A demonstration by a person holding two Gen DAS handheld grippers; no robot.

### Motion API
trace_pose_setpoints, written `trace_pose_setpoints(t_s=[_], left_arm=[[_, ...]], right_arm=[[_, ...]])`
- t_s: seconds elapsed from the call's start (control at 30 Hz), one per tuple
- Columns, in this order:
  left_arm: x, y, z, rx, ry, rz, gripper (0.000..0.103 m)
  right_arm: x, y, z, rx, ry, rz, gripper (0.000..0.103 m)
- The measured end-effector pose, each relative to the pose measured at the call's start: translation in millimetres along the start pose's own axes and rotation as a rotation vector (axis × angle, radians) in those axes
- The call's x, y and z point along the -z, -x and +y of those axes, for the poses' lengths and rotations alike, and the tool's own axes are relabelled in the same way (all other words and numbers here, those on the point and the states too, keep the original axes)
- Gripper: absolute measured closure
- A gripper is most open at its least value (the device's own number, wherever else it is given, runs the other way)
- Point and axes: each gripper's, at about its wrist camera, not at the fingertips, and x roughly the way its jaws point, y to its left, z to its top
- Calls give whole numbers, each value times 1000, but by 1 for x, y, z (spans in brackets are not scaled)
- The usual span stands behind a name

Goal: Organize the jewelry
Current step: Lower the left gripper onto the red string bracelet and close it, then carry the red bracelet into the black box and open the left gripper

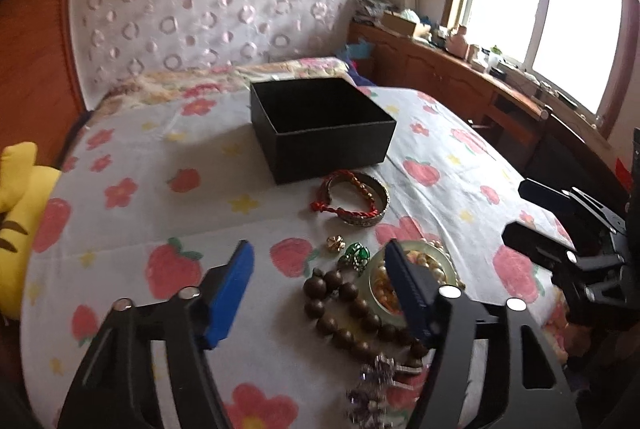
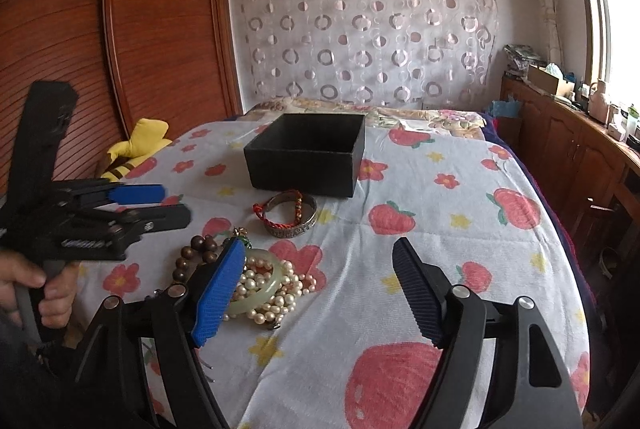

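Observation:
An open black box (image 1: 320, 133) (image 2: 304, 169) stands on the flowered bedsheet (image 1: 160, 213). In front of it lie a silver bangle (image 1: 372, 219) (image 2: 296, 225) with a red cord bracelet (image 1: 340, 207), a gold ring (image 1: 335, 243), a green ring (image 1: 356, 255), a brown bead bracelet (image 1: 344, 305) (image 2: 192, 253), a jade bangle (image 2: 276, 271) among pearls (image 2: 280, 295), and a purple crystal piece (image 1: 376, 389). My left gripper (image 1: 320, 261) (image 2: 174, 205) is open over the rings and beads, holding nothing. My right gripper (image 2: 318, 249) (image 1: 516, 209) is open just right of the pearls, also holding nothing.
A yellow plush toy (image 2: 136, 145) lies at the bed's left edge by a wooden wardrobe (image 2: 140, 29). A wooden cabinet (image 1: 460, 81) with clutter runs under the window on the right. A person's hand (image 2: 24, 281) holds the left gripper's handle.

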Motion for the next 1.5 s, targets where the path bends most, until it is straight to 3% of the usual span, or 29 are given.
trace_pose_setpoints(t_s=[0.23,0.53,0.63,0.73,0.9,0.93,1.1,1.27,1.33,1.5], left_arm=[[-22,-47,5,5,-28,98,65],[-40,-81,4,1,-63,169,67],[-44,-90,7,8,-43,186,77],[-46,-95,9,14,-38,195,79],[-48,-99,6,-21,-61,192,89],[-47,-98,7,-25,-63,191,95],[-48,-98,8,0,-60,193,96],[-52,-72,10,6,-66,128,97],[-54,-59,11,6,-66,99,97],[-59,-26,19,-6,-66,24,97]], right_arm=[[-2,-19,-2,-18,19,49,24],[-7,-33,3,-34,40,74,24],[-6,-32,4,-39,40,76,24],[-5,-28,5,-36,43,72,24],[-8,-22,2,-34,35,61,24],[-8,-20,2,-34,33,58,24],[-9,-20,1,-34,34,59,24],[-14,-27,0,-42,47,83,24],[-17,-38,-1,-56,51,105,37],[-27,-62,0,-101,92,153,51]])
